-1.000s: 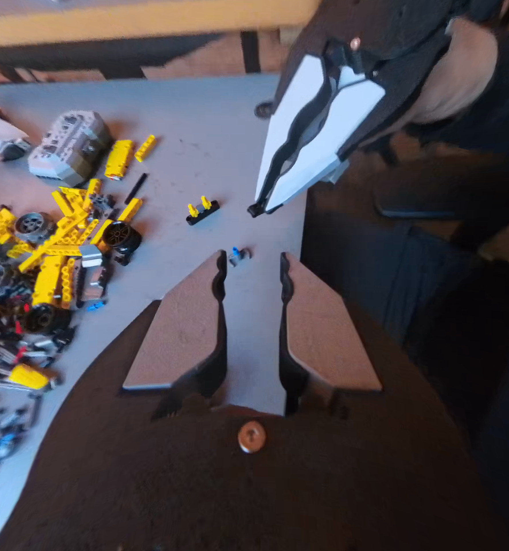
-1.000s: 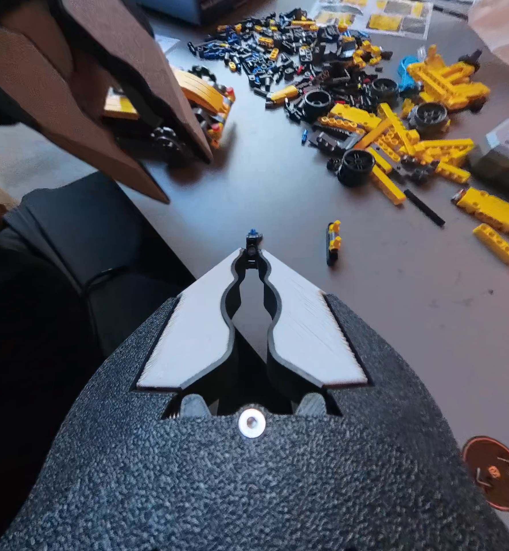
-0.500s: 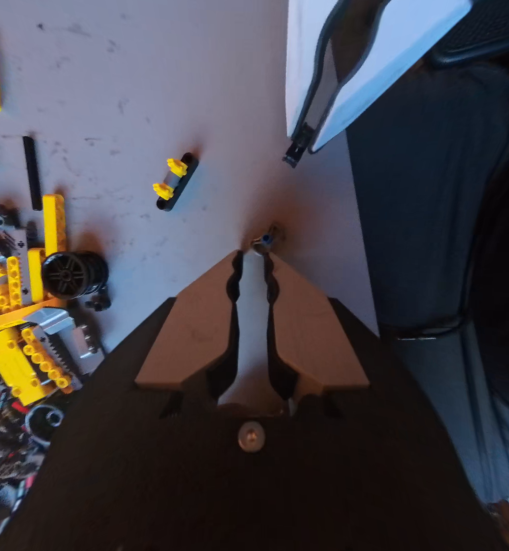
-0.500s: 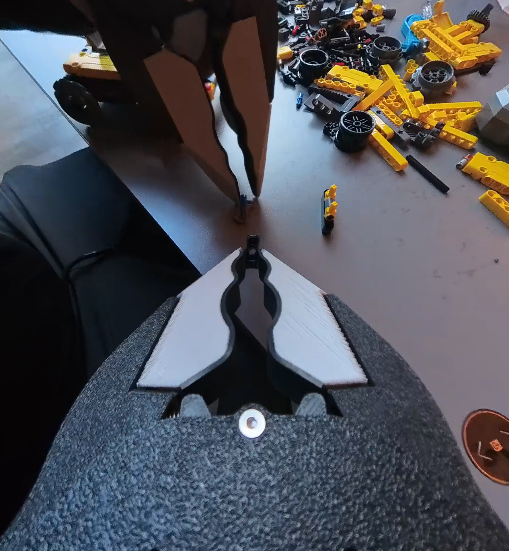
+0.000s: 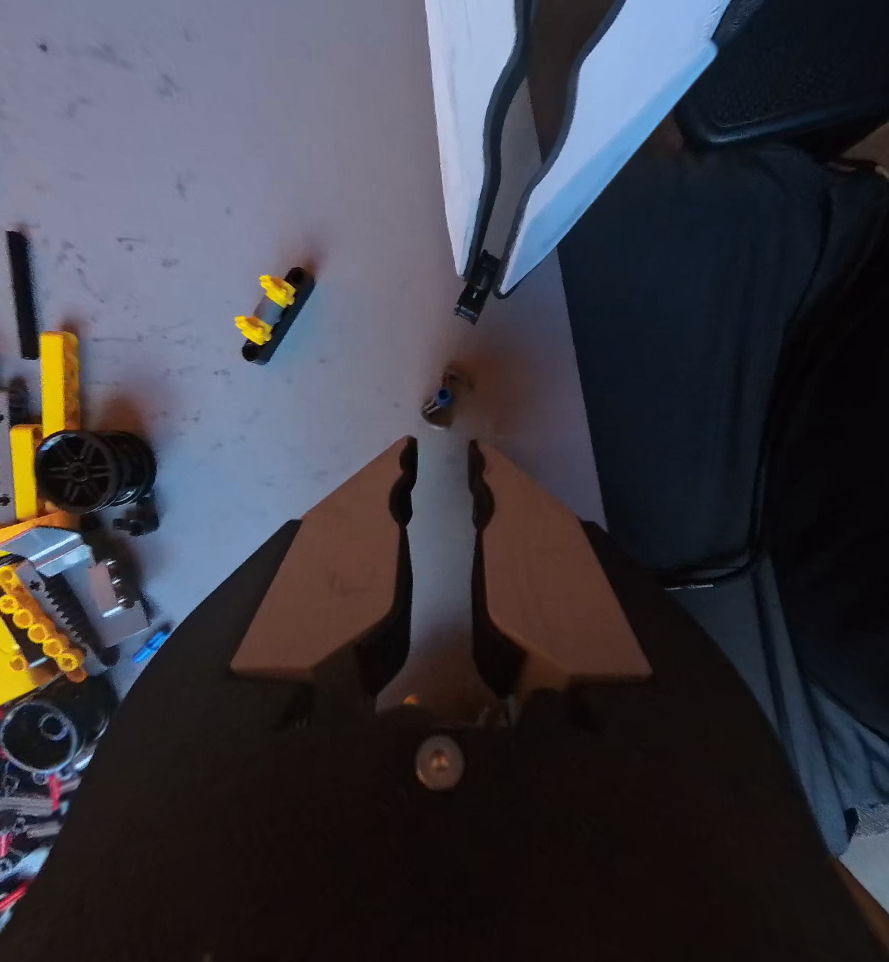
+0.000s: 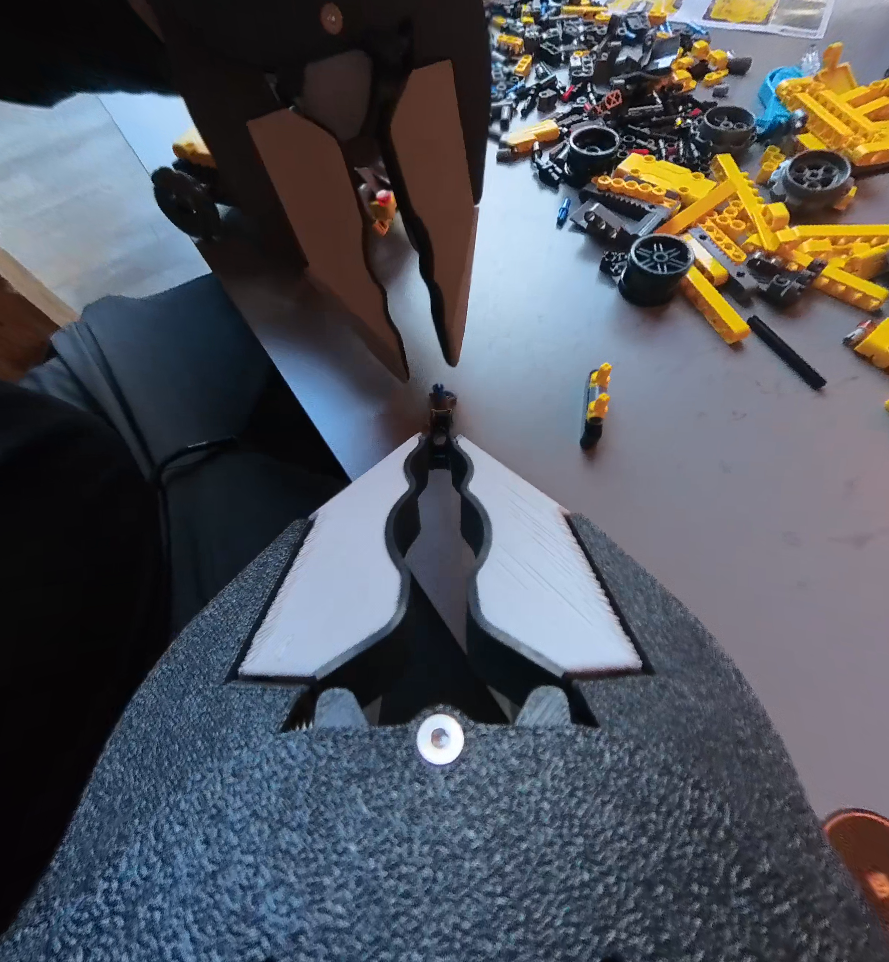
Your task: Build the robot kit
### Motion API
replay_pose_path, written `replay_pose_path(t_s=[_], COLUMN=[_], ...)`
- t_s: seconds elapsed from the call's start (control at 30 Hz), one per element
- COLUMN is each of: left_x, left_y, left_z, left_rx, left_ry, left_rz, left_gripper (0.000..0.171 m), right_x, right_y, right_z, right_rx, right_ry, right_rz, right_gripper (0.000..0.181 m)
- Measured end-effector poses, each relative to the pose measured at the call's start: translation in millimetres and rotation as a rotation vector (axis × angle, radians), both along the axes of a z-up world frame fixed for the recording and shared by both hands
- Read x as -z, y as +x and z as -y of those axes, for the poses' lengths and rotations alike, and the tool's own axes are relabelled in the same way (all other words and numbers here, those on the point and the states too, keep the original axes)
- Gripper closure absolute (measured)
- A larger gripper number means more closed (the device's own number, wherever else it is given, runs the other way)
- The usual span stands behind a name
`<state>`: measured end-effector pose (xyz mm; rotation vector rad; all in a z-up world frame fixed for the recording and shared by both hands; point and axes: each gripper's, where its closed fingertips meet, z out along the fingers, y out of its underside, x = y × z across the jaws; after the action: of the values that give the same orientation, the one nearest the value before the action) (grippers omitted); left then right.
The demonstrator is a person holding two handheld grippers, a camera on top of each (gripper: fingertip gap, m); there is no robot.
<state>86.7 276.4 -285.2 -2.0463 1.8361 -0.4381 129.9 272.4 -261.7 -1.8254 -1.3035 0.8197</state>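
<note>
Both tongs meet near the table's edge. At the centre of the right wrist view, the right gripper is clenched on a small black piece. Just above it lies a small piece with a blue tip, on the table. Over that, the left gripper hangs released, holding nothing. Right of centre lies a black bar with yellow pegs. A pile of yellow and black building bricks fills the upper right.
</note>
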Motion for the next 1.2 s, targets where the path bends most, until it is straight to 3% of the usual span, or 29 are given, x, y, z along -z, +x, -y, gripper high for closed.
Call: replay_pose_path(t_s=[0.3, 0.4, 0.53, 0.67, 0.73, 0.8, 0.9, 1.03, 1.2], left_x=[-22.0, -24.8, -36.8, -66.8, -72.1, -70.6, -65.7, -38.5, -19.3], left_y=[6.9, 4.7, -18.9, -52.0, -85.4, -126.2, -168.3, -199.2, -201.8], left_z=[-0.4, -3.3, -8.0, 12.4, 19.2, 27.1, 44.8, 50.3, 46.3], left_rx=[0.058, 0.080, -0.113, -0.290, -0.419, -0.562, -0.732, -0.836, -0.785], left_ry=[0.066, 0.094, 0.059, 0.093, 0.169, 0.245, 0.226, 0.092, 0.048], left_rz=[0.107, 0.082, -0.012, 0.030, -0.012, -0.080, -0.069, -0.041, -0.085], left_gripper=[0.155, 0.156, 0.155, 0.143, 0.125, 0.083, 0.089, 0.086, 0.076], right_x=[-7.2, -3.3, -0.3, -1.8, -0.8, 0.4, -1.1, -6.6, -12.7], right_y=[-16.5, -19.1, -9.1, 4.0, 7.6, 9.0, 7.1, 0.4, -2.0], right_z=[-1.6, -4.0, -9.1, -11.1, -11.7, -12.1, -11.9, -8.1, -4.0], right_rx=[-0.048, -0.055, -0.025, 0.008, 0.017, 0.020, 0.014, -0.007, -0.016], right_ry=[0.119, 0.153, 0.139, 0.111, 0.095, 0.086, 0.084, 0.079, 0.097], right_rz=[0.092, 0.144, 0.158, 0.121, 0.104, 0.095, 0.081, 0.054, 0.050], right_gripper=[0.175, 0.174, 0.175, 0.175, 0.175, 0.175, 0.175, 0.175, 0.175])
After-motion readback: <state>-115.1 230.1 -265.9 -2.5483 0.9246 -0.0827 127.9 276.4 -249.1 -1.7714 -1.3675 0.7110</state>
